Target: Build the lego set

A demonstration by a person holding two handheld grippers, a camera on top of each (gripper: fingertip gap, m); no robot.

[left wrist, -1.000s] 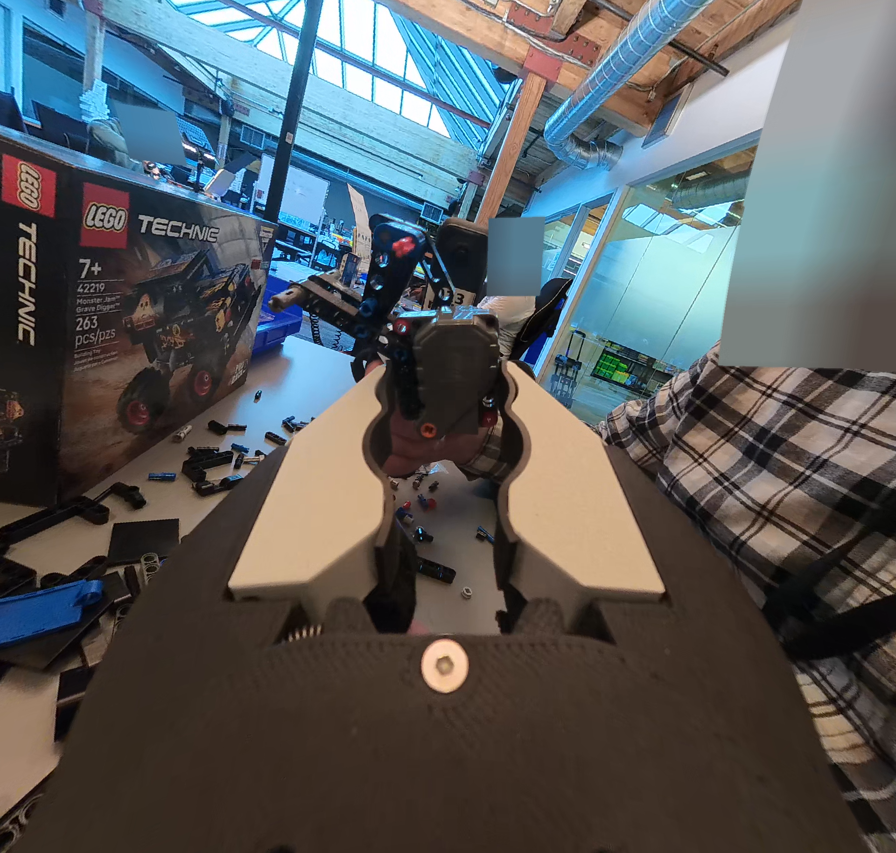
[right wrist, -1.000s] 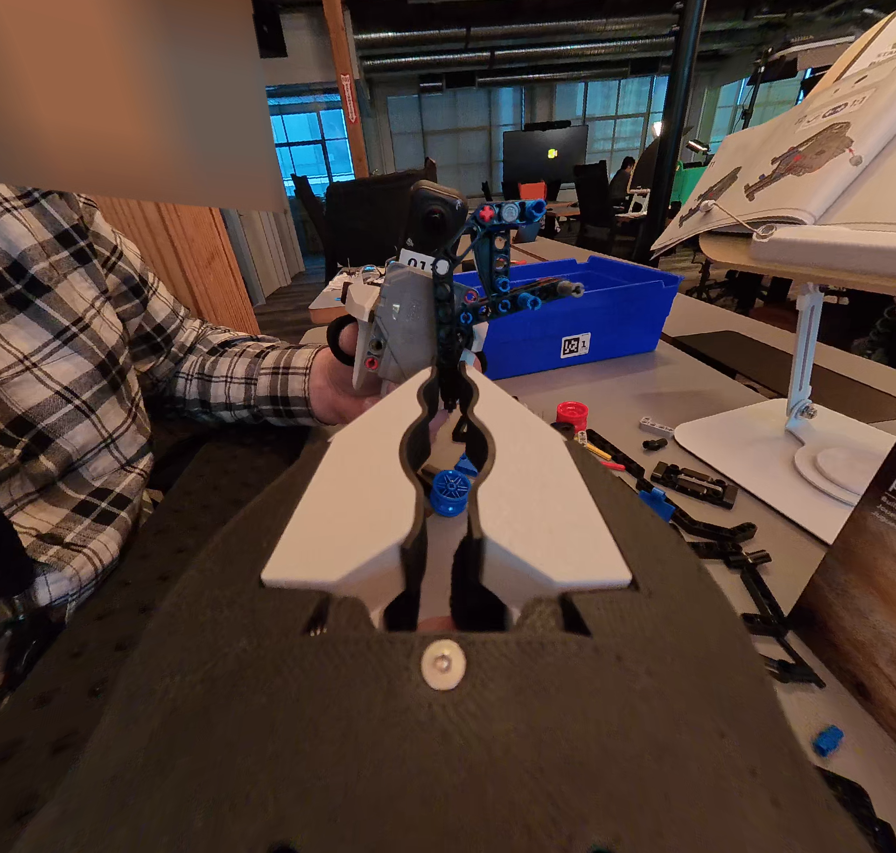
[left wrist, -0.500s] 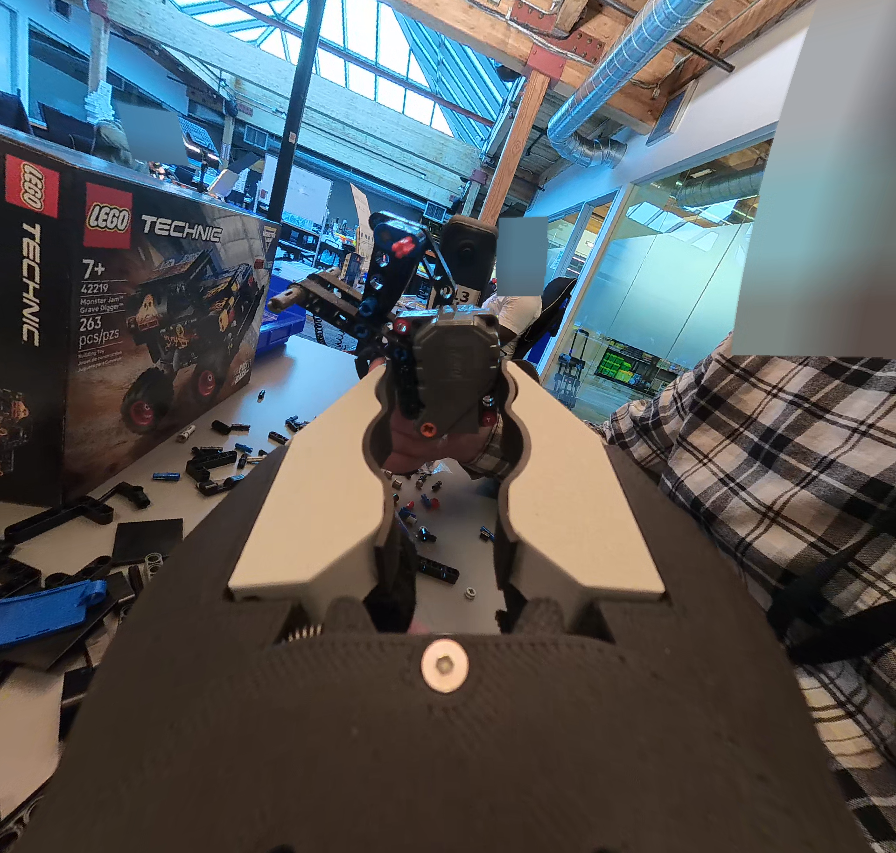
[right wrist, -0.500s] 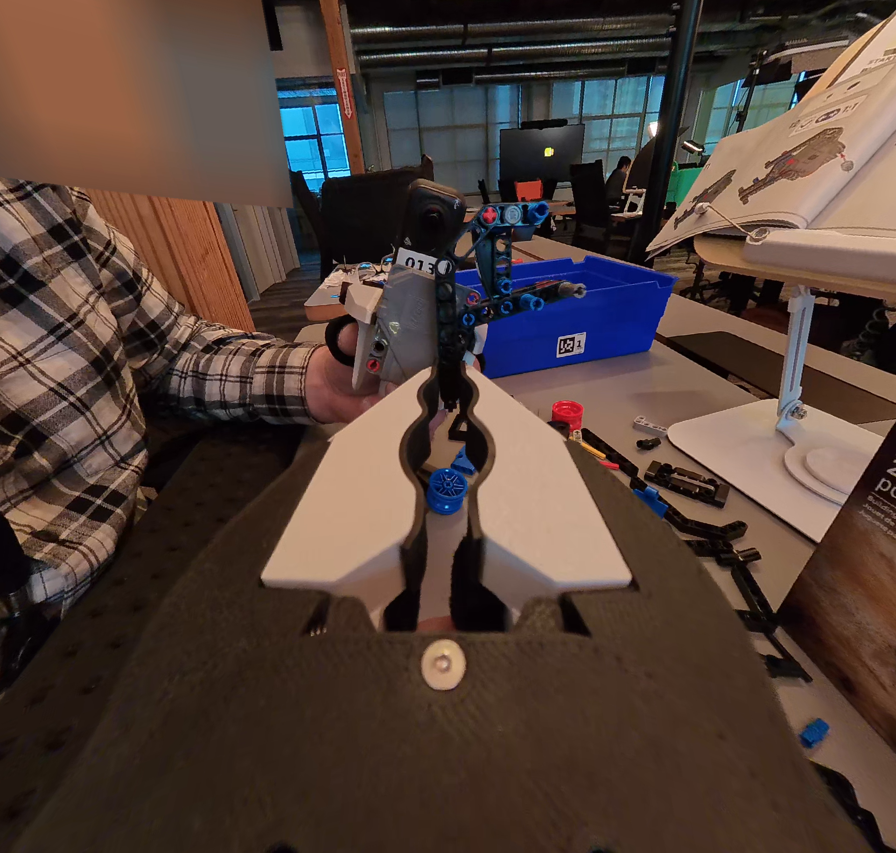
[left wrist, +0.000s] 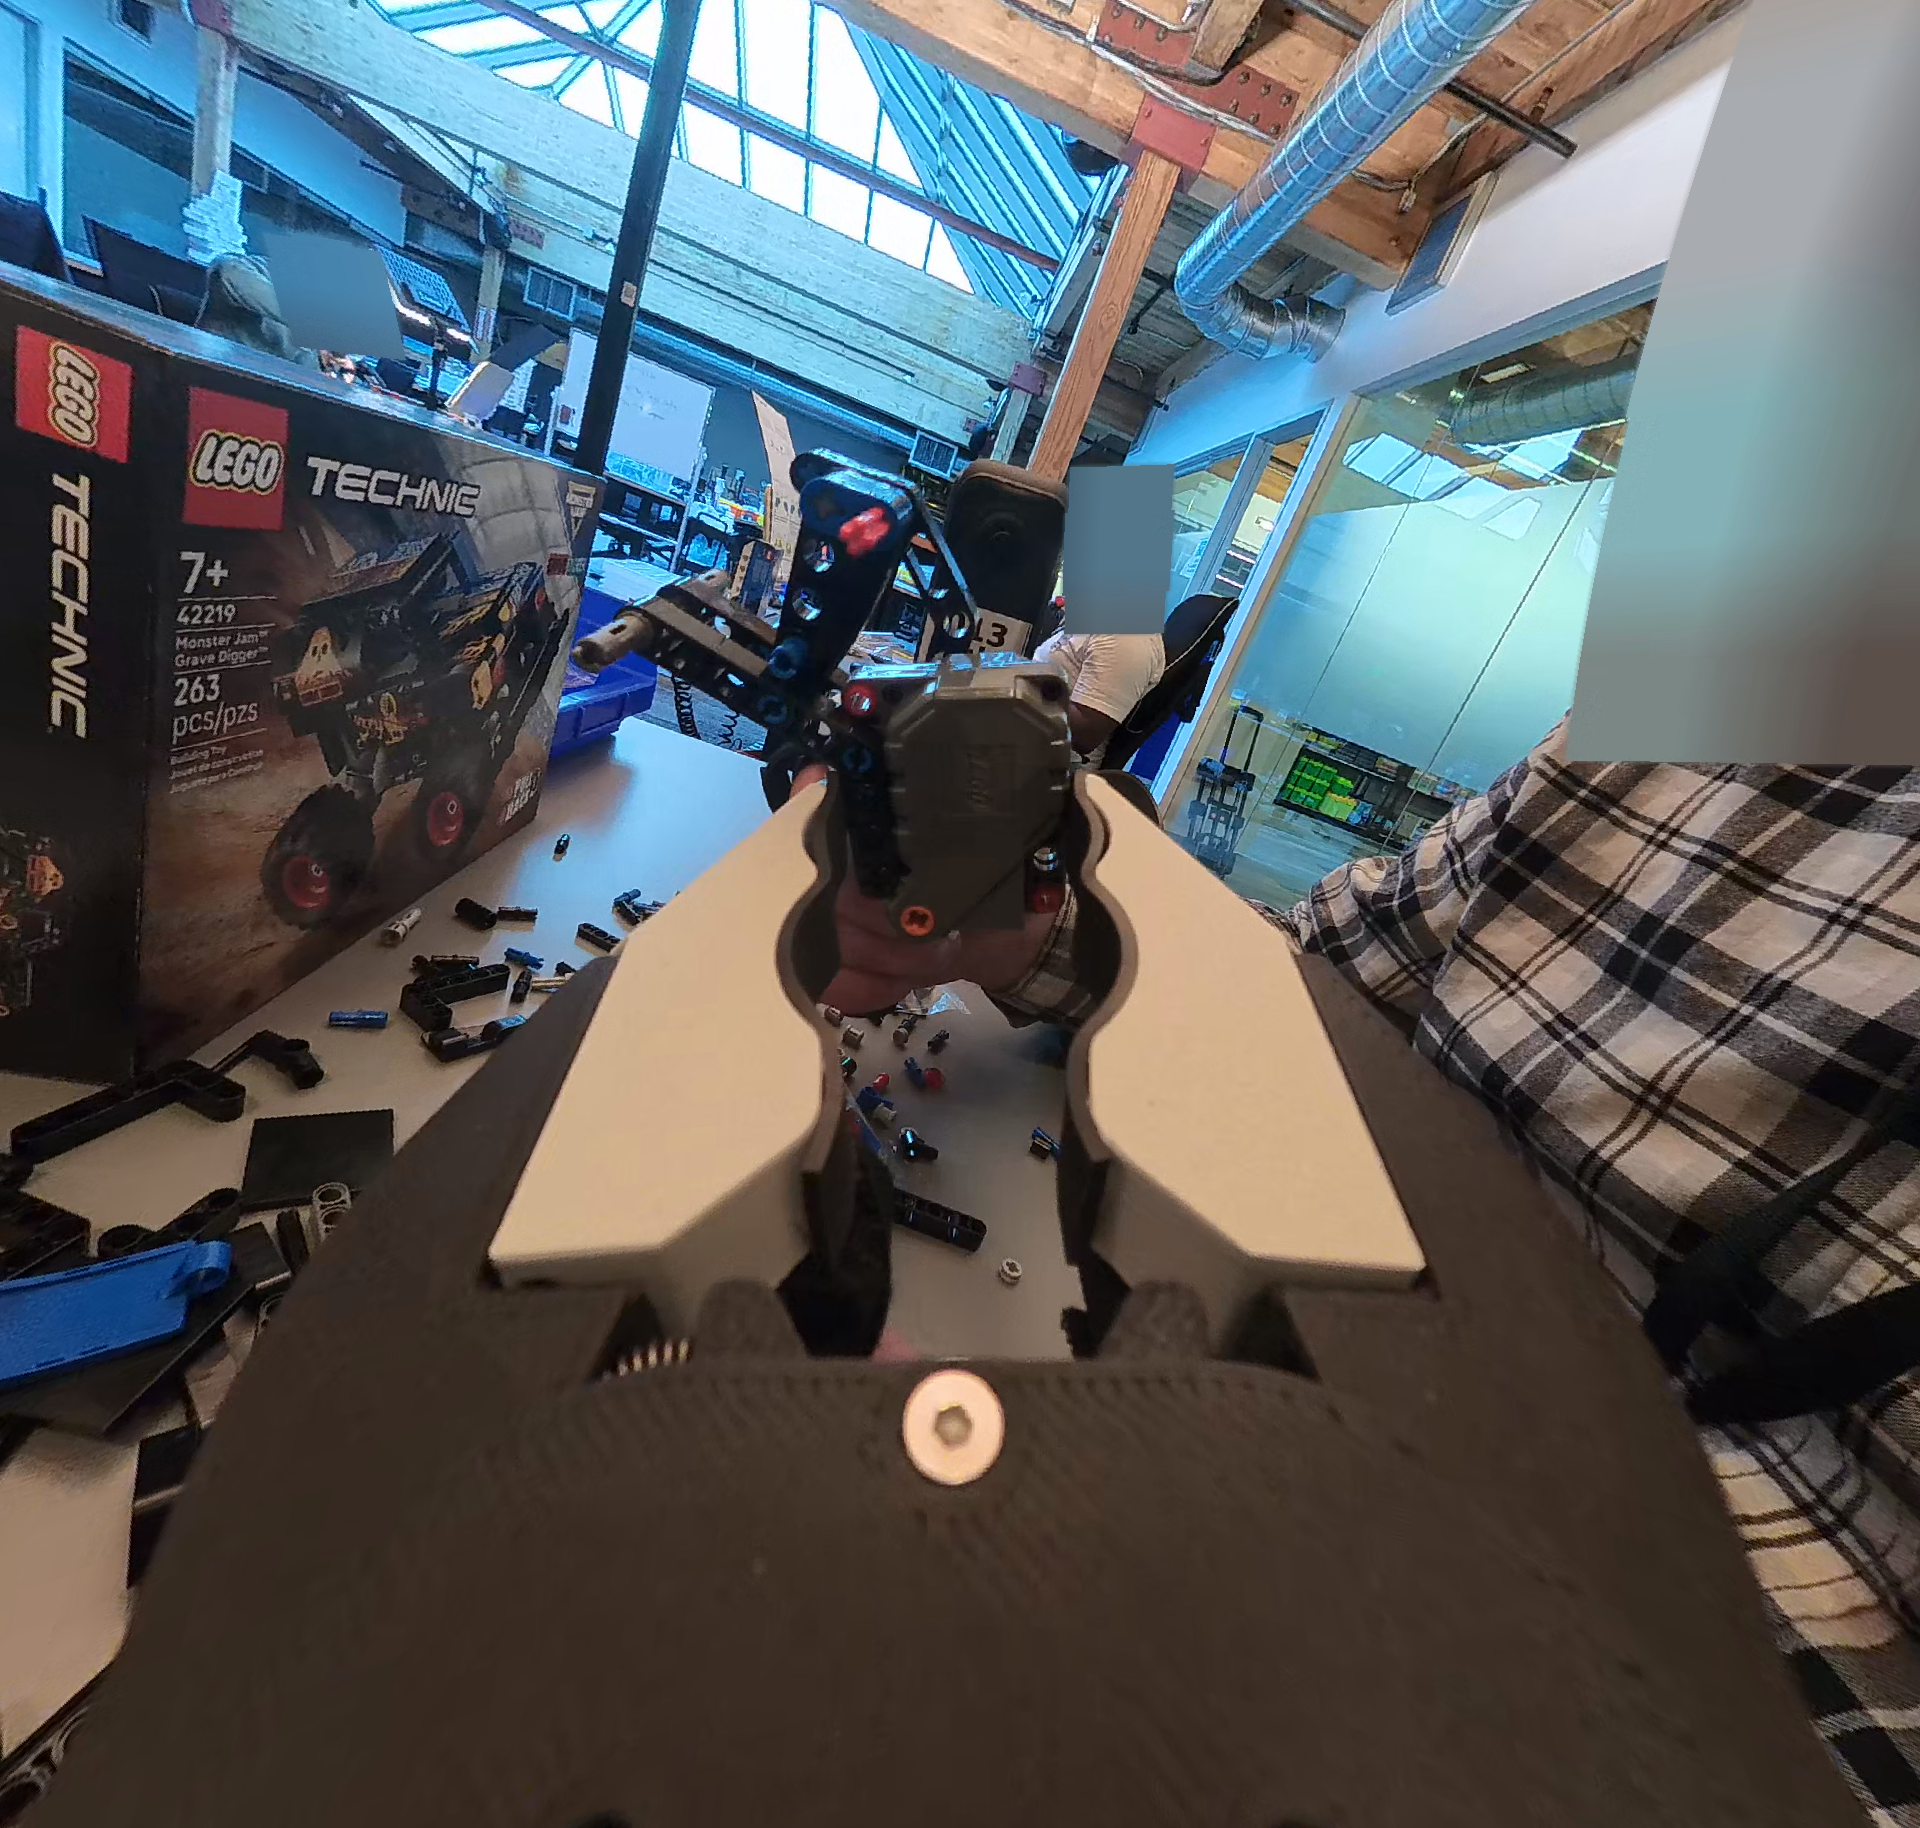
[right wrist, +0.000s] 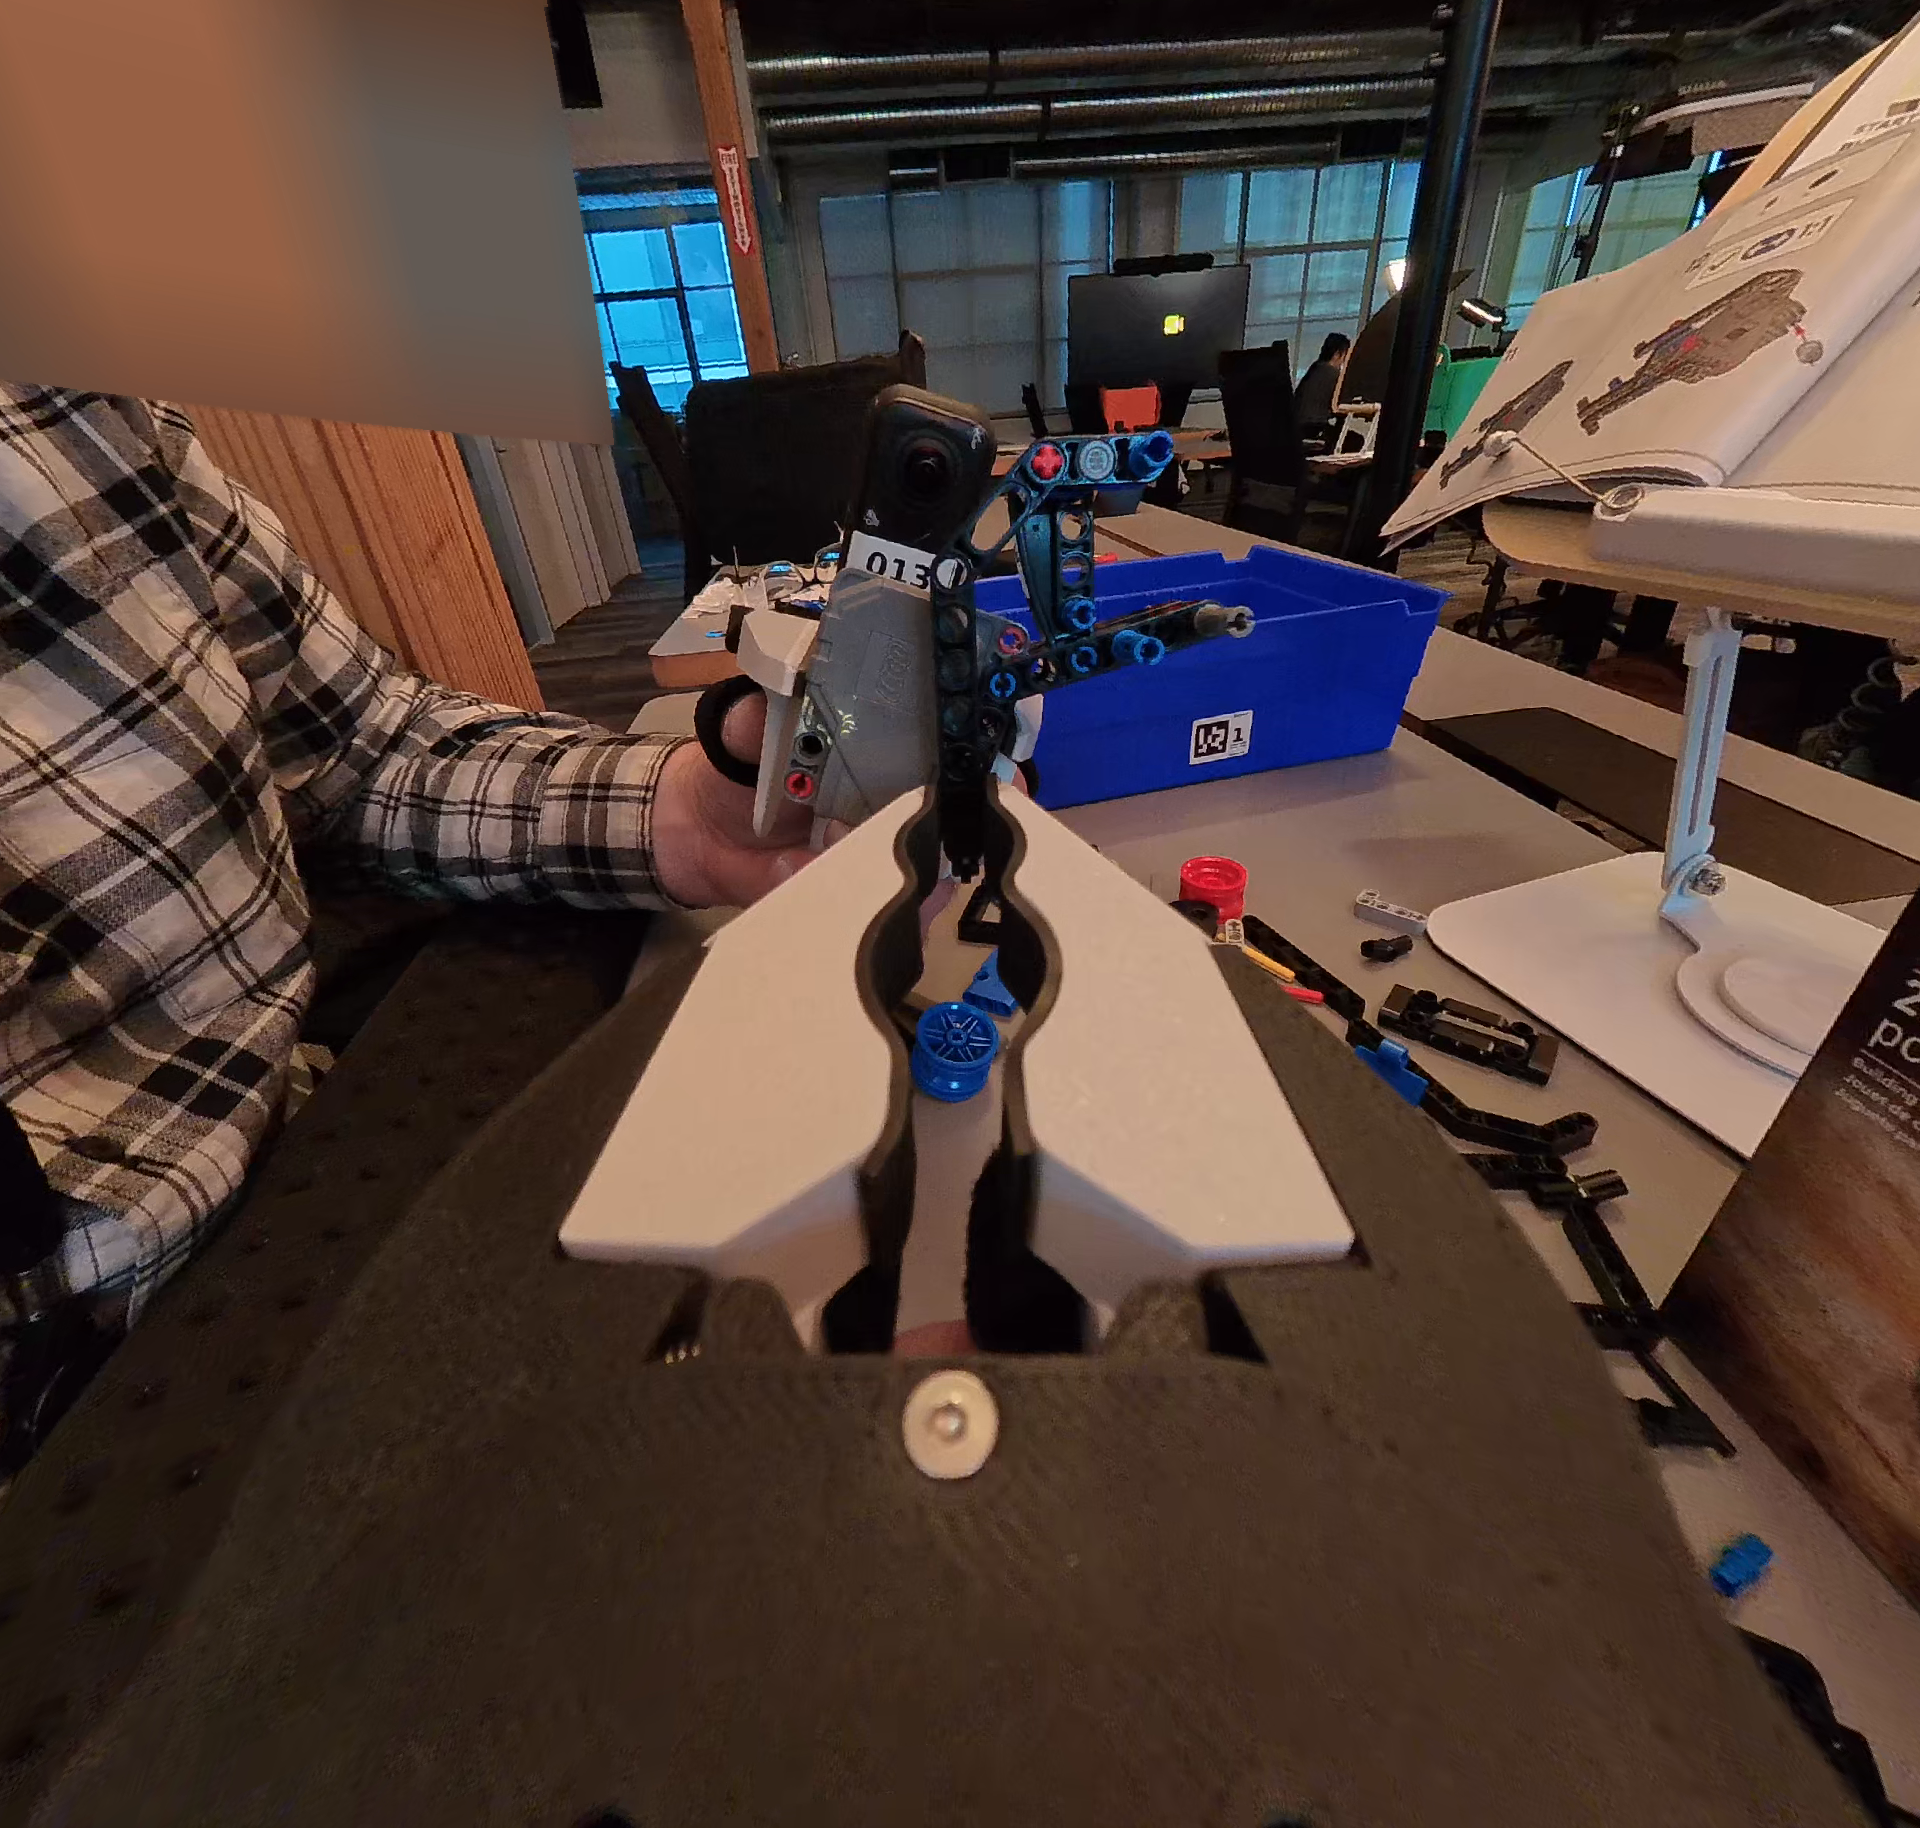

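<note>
The left hand-held gripper (left wrist: 940,843) is clamping the grey motor block of the half-built black Lego frame (left wrist: 971,791). The right hand-held gripper (right wrist: 958,833) is pinching that frame's black beam above the pale worktop (right wrist: 1351,843).

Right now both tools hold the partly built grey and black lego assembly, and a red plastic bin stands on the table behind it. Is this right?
Not quite: the plastic bin is blue, not red, as the right wrist view shows. The rest holds: the left tool and right tool both hold the partly built grey and black lego assembly.
</note>
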